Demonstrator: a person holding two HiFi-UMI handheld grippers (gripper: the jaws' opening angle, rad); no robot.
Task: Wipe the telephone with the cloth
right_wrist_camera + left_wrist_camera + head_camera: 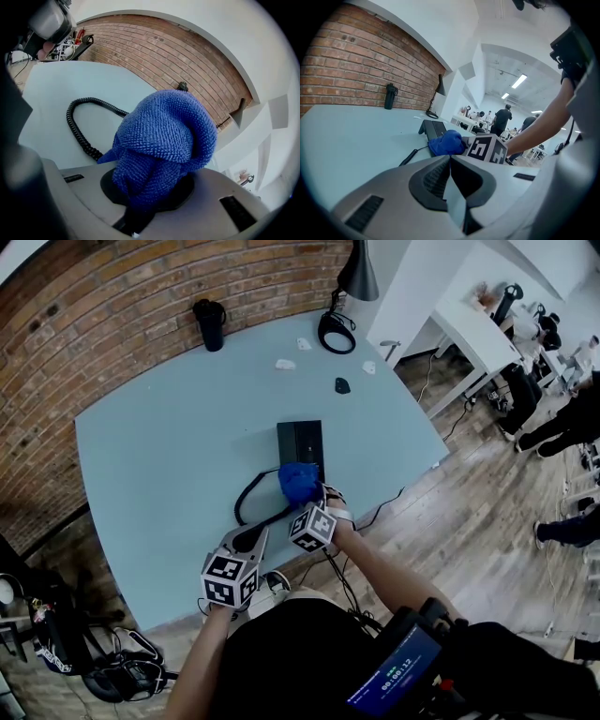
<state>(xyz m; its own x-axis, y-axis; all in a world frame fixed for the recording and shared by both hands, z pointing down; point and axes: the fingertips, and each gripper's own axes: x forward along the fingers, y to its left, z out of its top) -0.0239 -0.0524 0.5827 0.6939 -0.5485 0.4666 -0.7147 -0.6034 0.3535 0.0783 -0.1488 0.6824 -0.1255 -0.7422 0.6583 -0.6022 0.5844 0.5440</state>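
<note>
R gripper [309,497] is clamping blue cloth [297,481], holding it at near end of black telephone [300,439], mid tabletop [169,446]. L gripper [249,540] is idling w/ jaws together, empty, by coiled cord [244,501].

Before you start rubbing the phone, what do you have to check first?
1. Cloth held tight: ok. The right gripper is shut on the bunched blue cloth.
2. Cloth at the phone: ok. It sits at the near end of the black telephone.
3. Cord out of the way: ok. The coiled cord loops off to the left on the table.
4. Left gripper clear: ok. It is shut, empty and back near the table edge.
5. Phone steadied: not ok. Nothing holds it, so it might slide.
6. Handset seated: cannot tell.
</note>
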